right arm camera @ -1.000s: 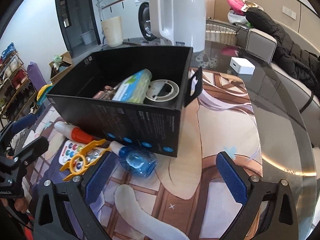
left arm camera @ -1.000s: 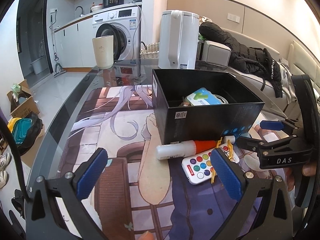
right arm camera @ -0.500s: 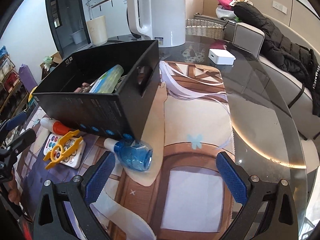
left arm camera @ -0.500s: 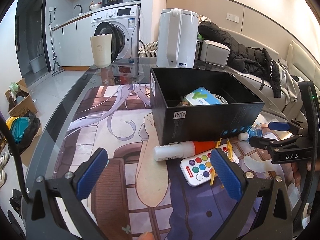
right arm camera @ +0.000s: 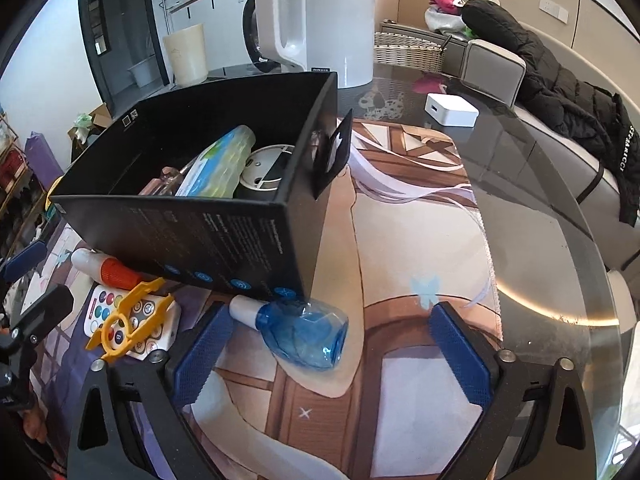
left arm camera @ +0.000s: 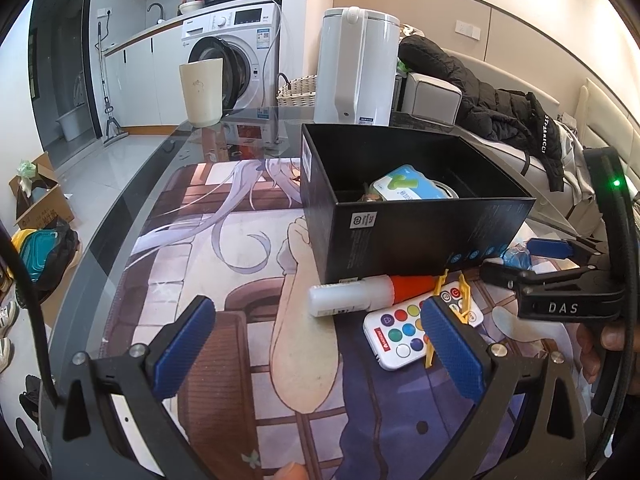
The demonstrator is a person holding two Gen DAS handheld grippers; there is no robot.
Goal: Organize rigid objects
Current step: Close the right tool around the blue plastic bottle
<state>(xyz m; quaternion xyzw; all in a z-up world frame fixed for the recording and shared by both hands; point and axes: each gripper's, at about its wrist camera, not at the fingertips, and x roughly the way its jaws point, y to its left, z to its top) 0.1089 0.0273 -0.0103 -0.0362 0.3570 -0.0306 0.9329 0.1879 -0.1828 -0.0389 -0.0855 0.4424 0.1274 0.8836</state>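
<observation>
Since a second ago the right gripper (right arm camera: 328, 356) has swung around the black box (right arm camera: 224, 240), and the blue bottle (right arm camera: 304, 334) now lies at centre frame between its blue pads, which stand wide apart and touch nothing. The bottle's white cap end points at the box's lower corner. At lower left of the right wrist view, a yellow plastic piece (right arm camera: 128, 318) lies across the white remote (right arm camera: 132, 324), beside the orange-capped tube (right arm camera: 106, 268). Inside the box sit a green pack (right arm camera: 218, 164) and what may be a roll of tape (right arm camera: 268, 168). The left gripper (left arm camera: 316, 348) hovers over the printed mat (left arm camera: 240, 248), its fingers spread and empty, low in its own frame.
</observation>
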